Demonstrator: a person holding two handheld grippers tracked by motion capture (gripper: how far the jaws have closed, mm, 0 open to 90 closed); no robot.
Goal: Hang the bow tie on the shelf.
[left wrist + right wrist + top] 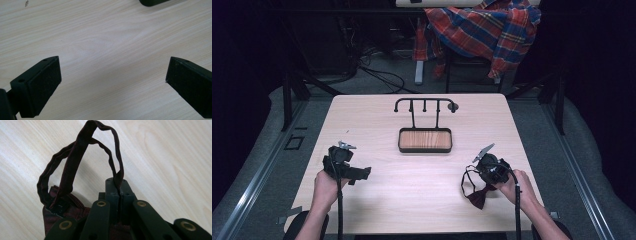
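R hand-held gripper pinching bow tie strap, bow lying diagonal; L spread.

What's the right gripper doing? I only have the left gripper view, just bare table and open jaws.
Observer: The right gripper is shut on the strap of a dark red bow tie.
Operator: Is the tie off the table?
Observer: No, its bow lies on the table, near the person's right hand.
Operator: Anything to hang it on?
Observer: A black rack with hooks stands mid-table on a wood-lined tray.
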